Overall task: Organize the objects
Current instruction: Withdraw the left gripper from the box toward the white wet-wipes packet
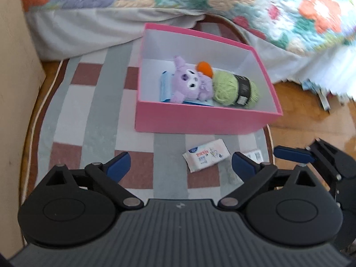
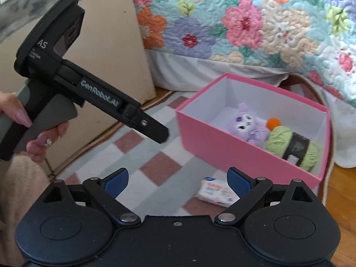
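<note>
**Open Grippers Over a Stray Tissue Pack**

A checked rug (image 1: 93, 120) is carrying a pink box (image 1: 200, 120) beside a floral quilt (image 2: 244, 22). Inside are sitting a green yarn ball (image 1: 233, 89), a purple plush (image 1: 191, 82) and an orange ball (image 1: 204, 67). The left gripper (image 1: 180, 166) and right gripper (image 2: 178, 180) are both gaping wide, empty, near a tissue pack (image 1: 205, 154) lying on the rug just before the box.

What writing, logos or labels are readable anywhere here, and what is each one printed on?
"GenRobot.AI": white lettering on the side of the black handheld left gripper.
"AS": white letters on that gripper's round black head; the small print beneath is too small to read.
White tissue pack on the checked rug: colourful print, too blurred to read.
Black band on the green yarn ball in the pink cardboard box: label unreadable.
</note>
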### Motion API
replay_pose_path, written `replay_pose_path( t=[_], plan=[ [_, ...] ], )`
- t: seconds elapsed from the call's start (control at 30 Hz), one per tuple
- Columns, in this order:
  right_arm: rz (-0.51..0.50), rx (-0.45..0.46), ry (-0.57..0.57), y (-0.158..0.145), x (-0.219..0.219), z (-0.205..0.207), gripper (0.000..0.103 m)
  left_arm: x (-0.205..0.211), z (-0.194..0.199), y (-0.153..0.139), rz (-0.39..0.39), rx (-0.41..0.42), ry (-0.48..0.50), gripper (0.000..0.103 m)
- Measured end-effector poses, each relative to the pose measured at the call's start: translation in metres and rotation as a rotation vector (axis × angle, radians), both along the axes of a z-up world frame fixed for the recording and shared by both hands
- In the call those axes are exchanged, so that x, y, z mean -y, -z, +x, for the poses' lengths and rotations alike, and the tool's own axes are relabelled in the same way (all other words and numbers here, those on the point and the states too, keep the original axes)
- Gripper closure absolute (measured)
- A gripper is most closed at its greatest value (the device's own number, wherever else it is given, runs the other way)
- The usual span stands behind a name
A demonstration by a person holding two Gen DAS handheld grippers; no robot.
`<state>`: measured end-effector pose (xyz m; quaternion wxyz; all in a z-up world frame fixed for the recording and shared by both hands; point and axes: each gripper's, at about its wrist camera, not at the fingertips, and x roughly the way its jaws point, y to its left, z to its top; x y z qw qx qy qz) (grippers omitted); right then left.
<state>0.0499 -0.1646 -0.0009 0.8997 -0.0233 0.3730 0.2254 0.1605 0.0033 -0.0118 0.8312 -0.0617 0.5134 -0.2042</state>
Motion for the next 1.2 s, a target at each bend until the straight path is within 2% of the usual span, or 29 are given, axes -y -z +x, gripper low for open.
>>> replay_pose_path(
  t=[0.1,0.27,0.43,0.53,0.73,0.83,0.93,1.03,1.2],
  plan=[
    [-0.033,0.027,0.025,0.008,0.004,0.004,0.006,0.000,0.003,0.013,-0.003,0.011,0.004,0.004],
    [-0.001,0.081,0.141,0.028,0.017,0.010,0.006,0.001,0.007,0.034,-0.052,-0.003,0.001,0.004],
    [-0.104,0.080,0.169,0.049,0.020,0.019,0.006,0.005,0.008,0.057,-0.044,0.002,-0.009,0.004],
    [-0.085,0.040,0.162,0.058,0.023,0.023,0.006,0.007,0.011,0.066,-0.048,-0.057,-0.017,0.005],
    [0.010,-0.045,0.200,0.078,0.021,0.028,0.006,0.010,0.010,0.071,-0.069,-0.068,0.005,0.005],
    [-0.003,-0.083,0.188,0.088,0.017,0.035,0.006,0.014,0.010,0.079,-0.091,-0.077,0.014,0.005],
    [-0.008,-0.136,0.175,0.098,0.015,0.044,0.006,0.017,0.010,0.089,-0.157,-0.100,0.052,0.007],
    [-0.009,-0.164,0.167,0.107,0.016,0.052,0.006,0.021,0.012,0.095,-0.175,-0.109,0.053,0.007],
    [-0.068,-0.180,0.124,0.115,0.009,0.065,0.006,0.025,0.018,0.110,-0.176,-0.117,0.027,0.010]
  ],
)
